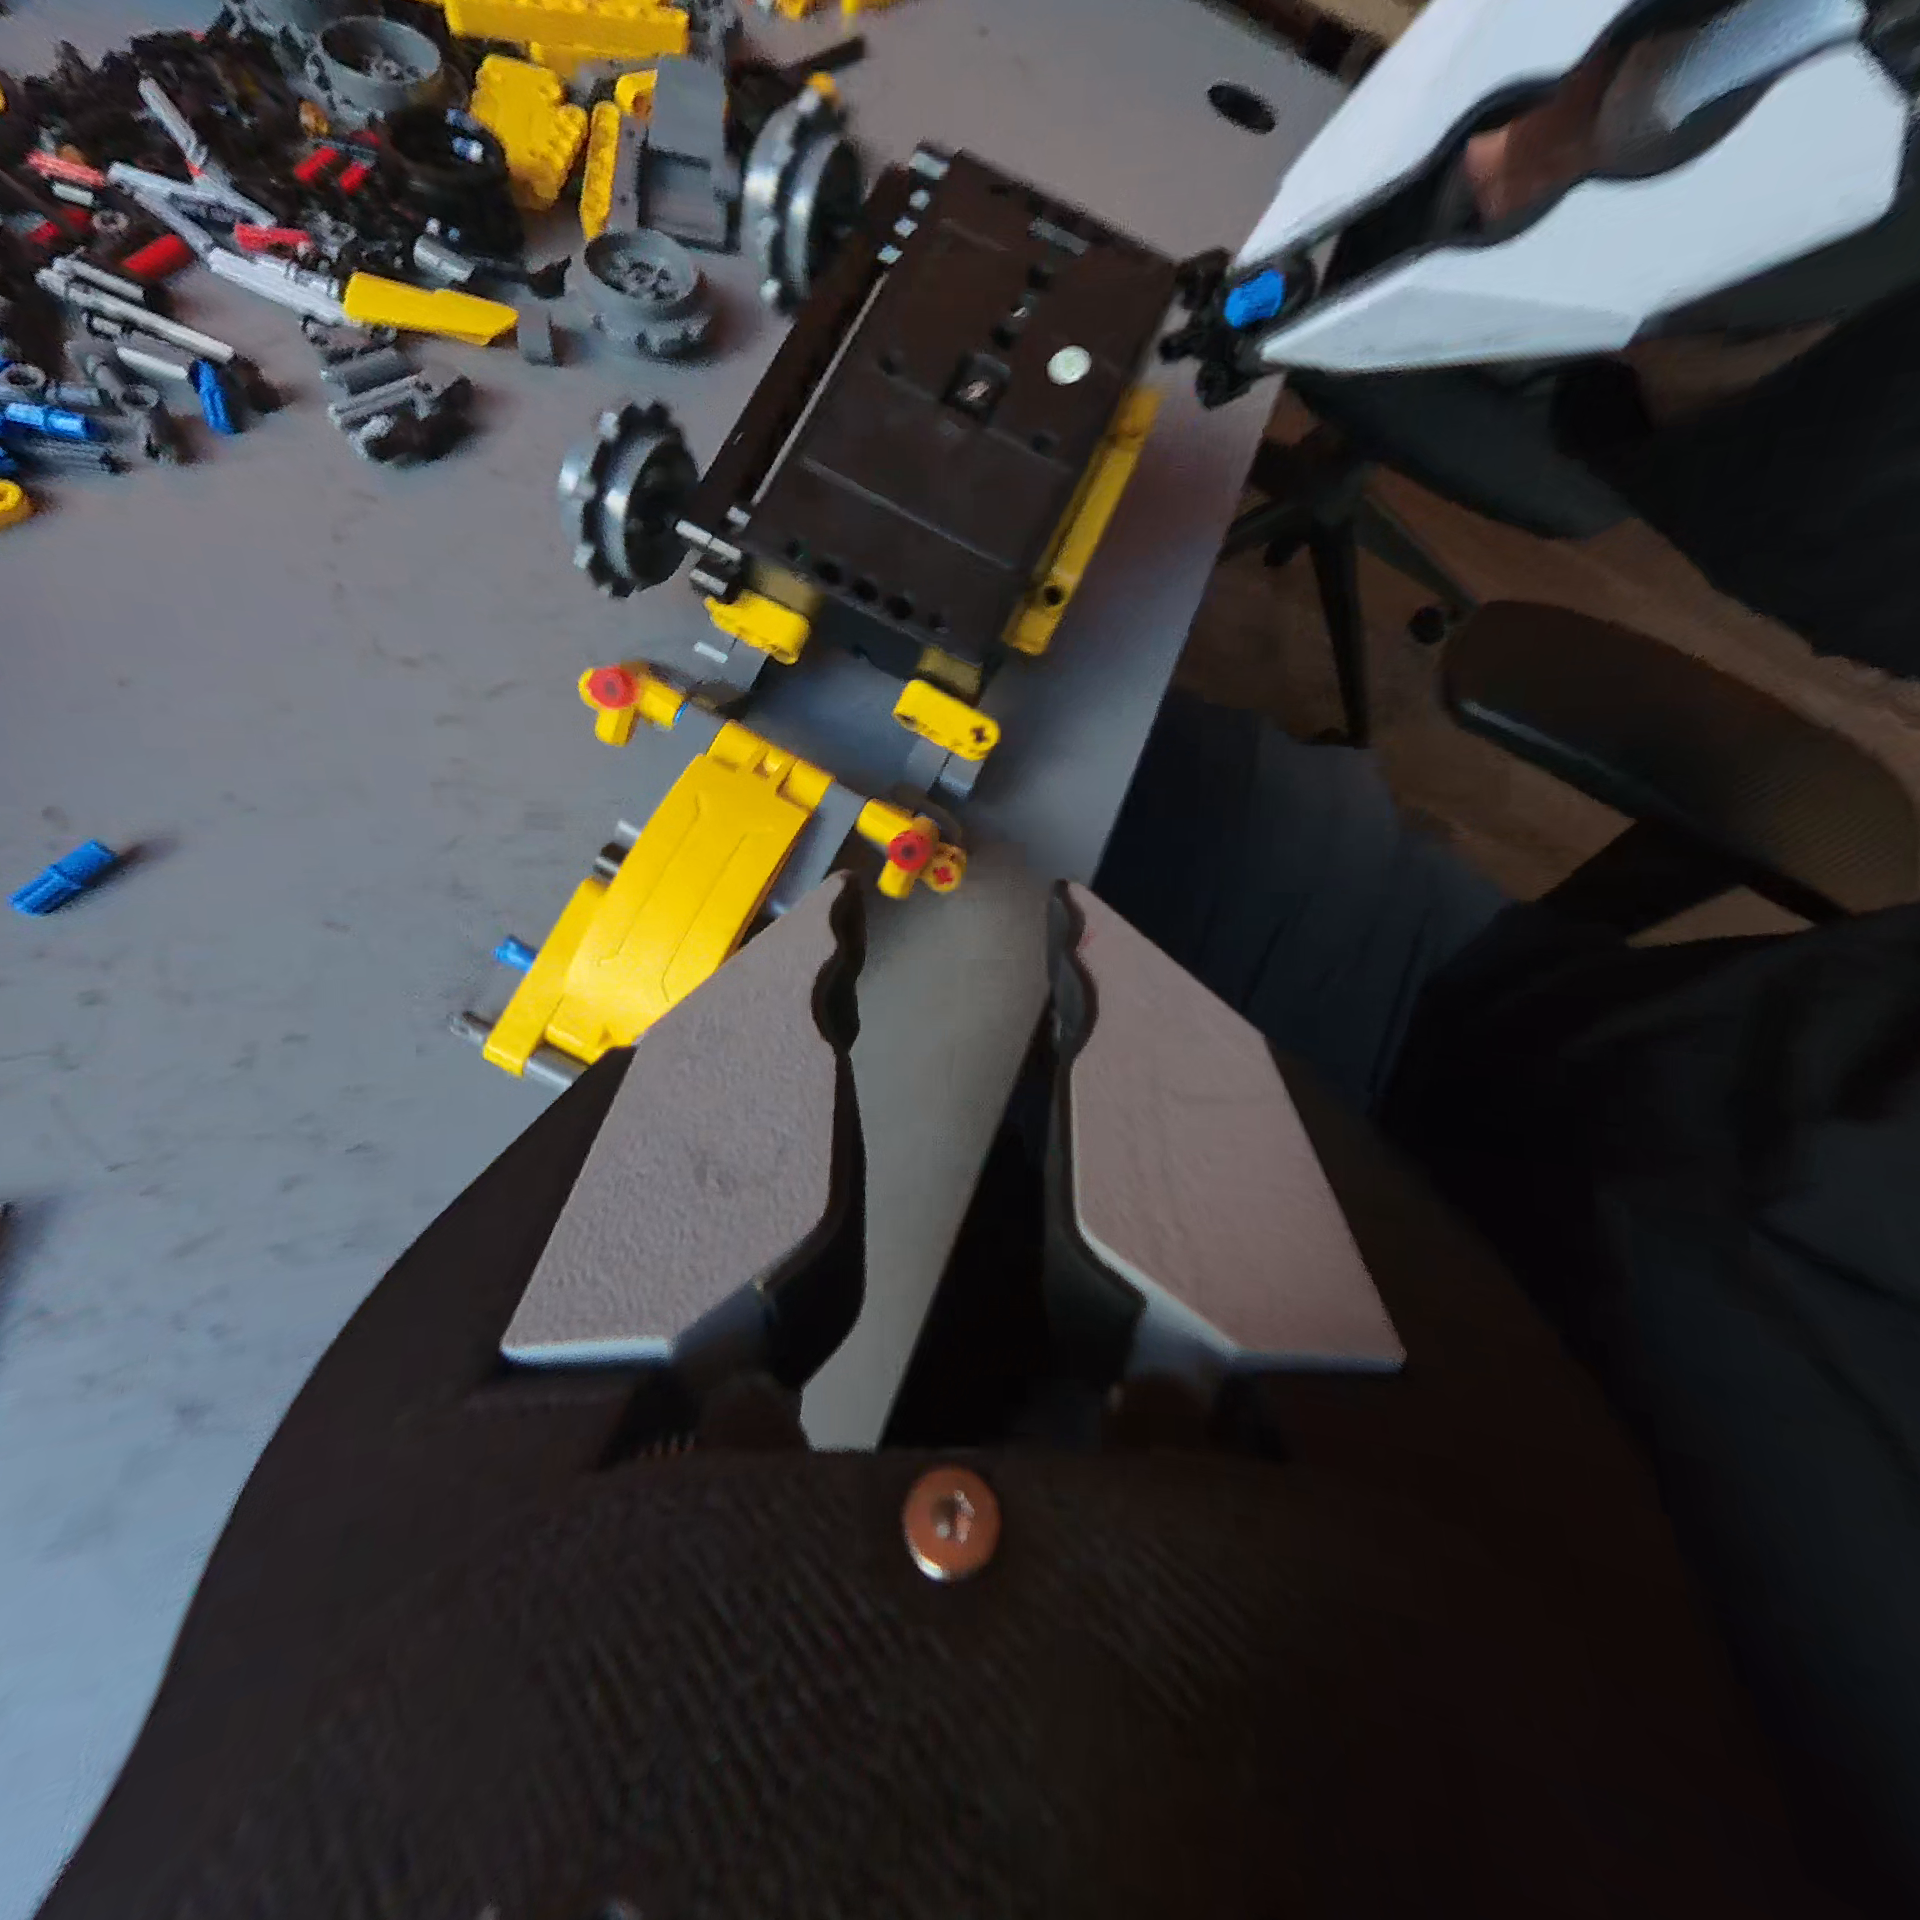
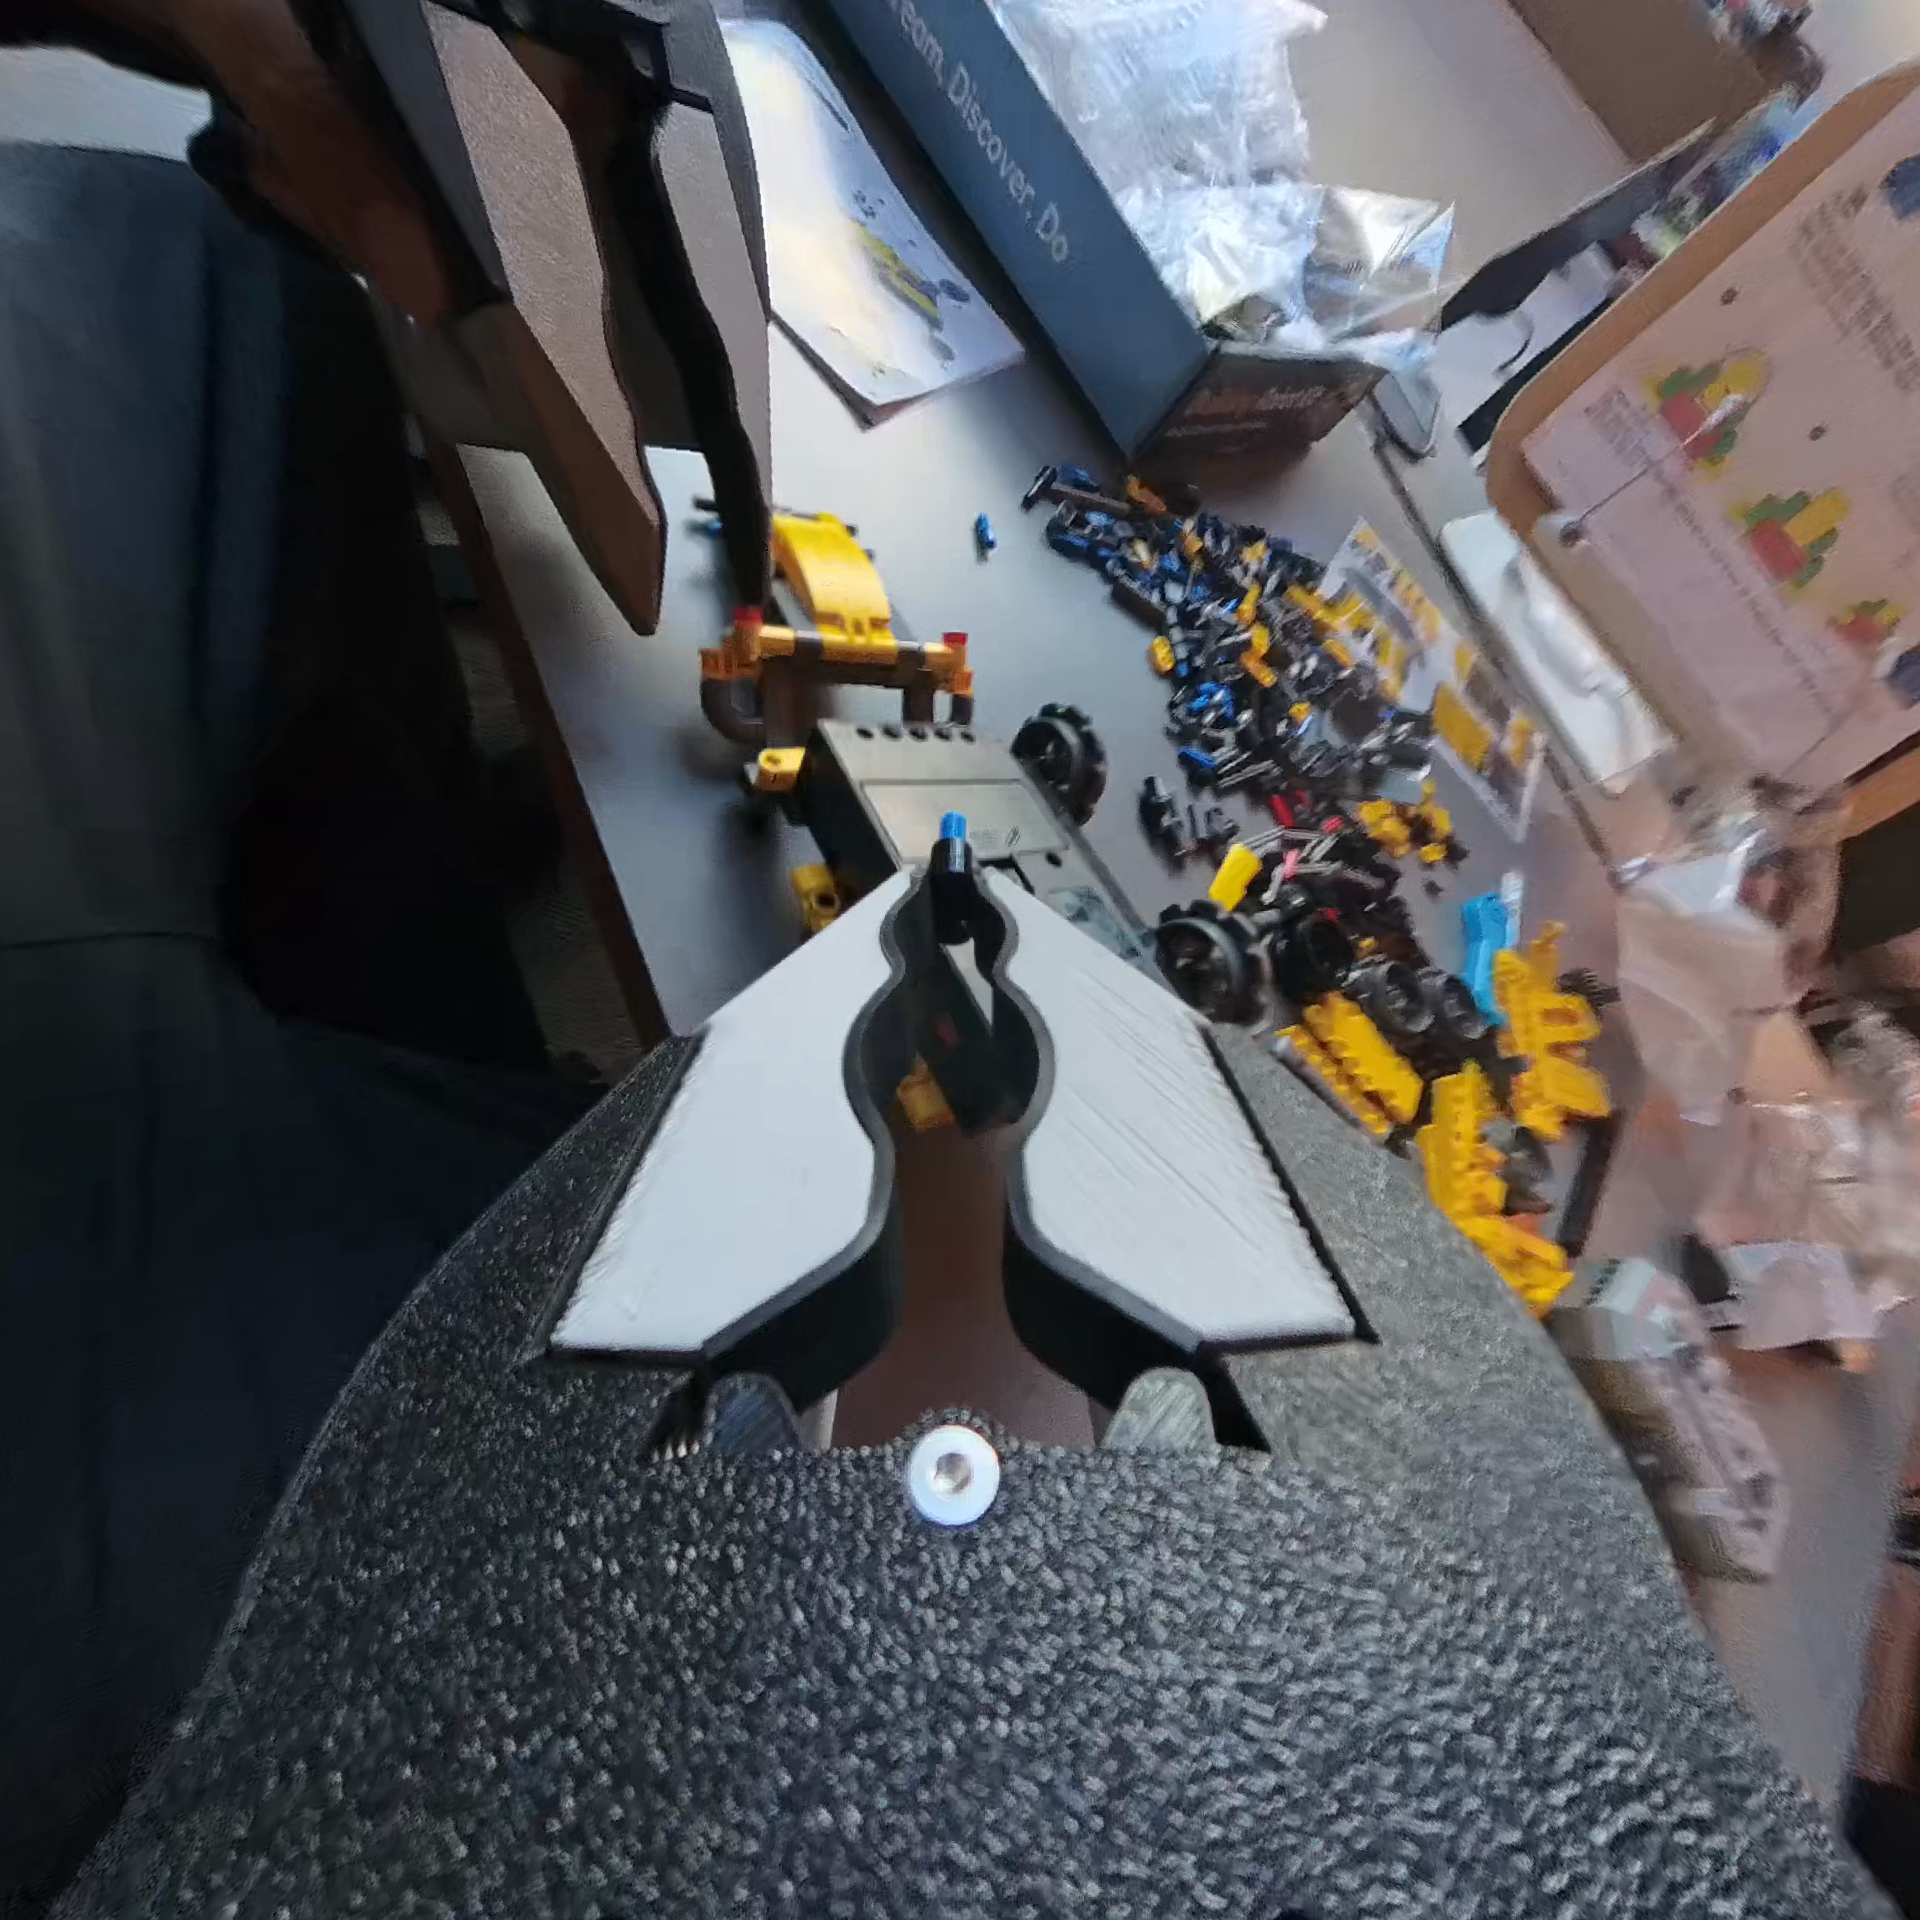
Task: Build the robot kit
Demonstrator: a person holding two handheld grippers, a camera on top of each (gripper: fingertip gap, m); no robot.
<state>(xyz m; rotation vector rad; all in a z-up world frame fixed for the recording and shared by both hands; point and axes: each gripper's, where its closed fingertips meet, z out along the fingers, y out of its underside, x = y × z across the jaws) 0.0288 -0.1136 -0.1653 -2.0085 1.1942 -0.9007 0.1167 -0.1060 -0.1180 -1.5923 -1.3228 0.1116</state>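
Observation:
A partly built brick vehicle lies on the grey table (image 1: 260,1091) near its edge: a black box body (image 1: 935,416) with toothed wheels (image 1: 623,499) and a yellow curved panel (image 1: 675,894) at the near end. My left gripper (image 1: 951,914) is open and empty, its tips just short of a yellow-and-red connector (image 1: 914,852) on the model. My right gripper (image 2: 953,894) is shut on a small black piece with a blue pin (image 2: 951,847), held above the black body (image 2: 914,790). The piece also shows in the left wrist view (image 1: 1247,301).
A heap of loose black, yellow, red and blue parts (image 1: 260,208) lies at the far left, and it also shows in the right wrist view (image 2: 1299,665). A single blue pin (image 1: 62,878) lies apart. A dark box (image 2: 1039,229), a booklet (image 2: 883,281) and plastic bags (image 2: 1247,156) lie behind. A chair (image 1: 1662,727) stands past the table. The tips of one gripper are about 11 centimeters away from the tips of the other.

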